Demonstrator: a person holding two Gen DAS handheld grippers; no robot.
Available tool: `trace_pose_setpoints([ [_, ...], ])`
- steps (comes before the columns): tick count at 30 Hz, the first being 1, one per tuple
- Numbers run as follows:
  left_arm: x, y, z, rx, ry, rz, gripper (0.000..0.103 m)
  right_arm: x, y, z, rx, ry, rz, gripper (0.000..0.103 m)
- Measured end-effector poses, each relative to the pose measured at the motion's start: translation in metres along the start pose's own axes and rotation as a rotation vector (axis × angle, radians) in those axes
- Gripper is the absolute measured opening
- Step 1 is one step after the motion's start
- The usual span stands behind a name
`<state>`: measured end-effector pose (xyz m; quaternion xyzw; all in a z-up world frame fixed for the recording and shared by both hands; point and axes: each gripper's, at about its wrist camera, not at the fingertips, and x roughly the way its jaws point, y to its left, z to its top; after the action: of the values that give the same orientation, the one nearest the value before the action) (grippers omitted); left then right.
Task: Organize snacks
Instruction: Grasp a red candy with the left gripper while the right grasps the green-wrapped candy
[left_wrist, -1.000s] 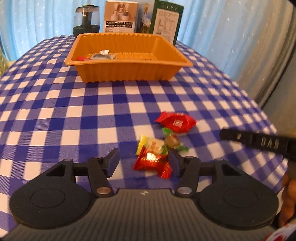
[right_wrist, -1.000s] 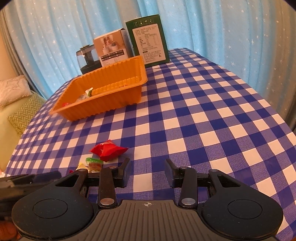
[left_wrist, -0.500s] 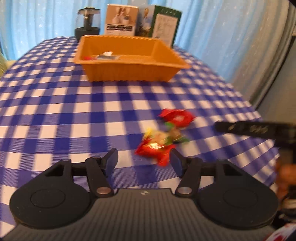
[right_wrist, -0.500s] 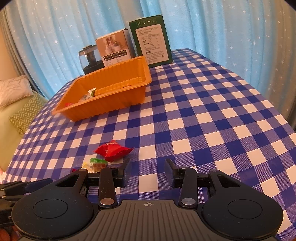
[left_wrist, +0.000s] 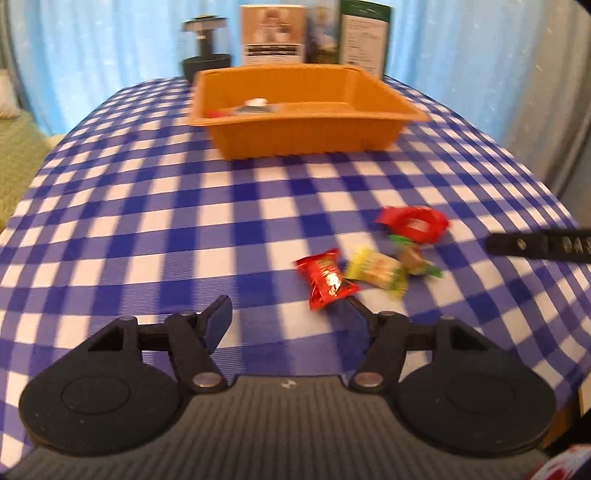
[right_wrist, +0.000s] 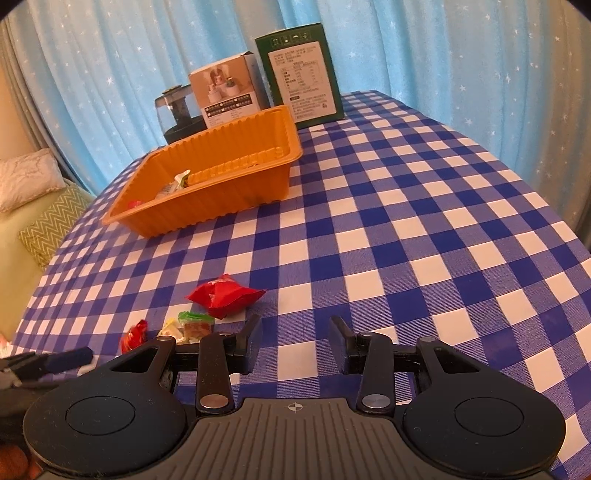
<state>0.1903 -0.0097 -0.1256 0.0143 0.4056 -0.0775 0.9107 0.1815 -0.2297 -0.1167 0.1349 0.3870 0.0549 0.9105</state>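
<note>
An orange tray (left_wrist: 303, 136) stands at the far side of the checked table with a few snacks in it; it also shows in the right wrist view (right_wrist: 218, 206). Loose snacks lie near the front: a red wrapped candy (left_wrist: 327, 282), a yellow candy (left_wrist: 375, 271), a small brown and green candy (left_wrist: 415, 260) and a red packet (left_wrist: 415, 223). My left gripper (left_wrist: 286, 314) is open and empty, the red candy just ahead of its right finger. My right gripper (right_wrist: 295, 339) is open and empty, with the red packet (right_wrist: 223, 299) ahead to its left.
A dark jar (left_wrist: 207, 48), a white box (left_wrist: 271, 35) and a green box (left_wrist: 364, 40) stand behind the tray before blue curtains. The table edge drops off at the right. A couch with cushions (right_wrist: 40, 229) is at the left.
My left gripper has swung left, so the snacks now lie ahead to its right. The red candy has turned and lies apart from the yellow one. My right gripper has barely moved.
</note>
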Motion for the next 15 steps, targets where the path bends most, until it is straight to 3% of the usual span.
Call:
trace_pose_setpoints([
  [5, -0.009, 0.01, 0.004, -0.089, -0.045, -0.103, 0.063, 0.004, 0.006, -0.003, -0.024, 0.018, 0.02, 0.04],
  [11, 0.004, -0.004, 0.01, -0.078, -0.039, -0.106, 0.059, 0.007, 0.008, -0.006, -0.044, 0.035, 0.026, 0.04],
  [15, 0.013, -0.008, 0.013, -0.063, -0.041, -0.08, 0.039, 0.008, 0.009, -0.007, -0.054, 0.04, 0.035, 0.04],
])
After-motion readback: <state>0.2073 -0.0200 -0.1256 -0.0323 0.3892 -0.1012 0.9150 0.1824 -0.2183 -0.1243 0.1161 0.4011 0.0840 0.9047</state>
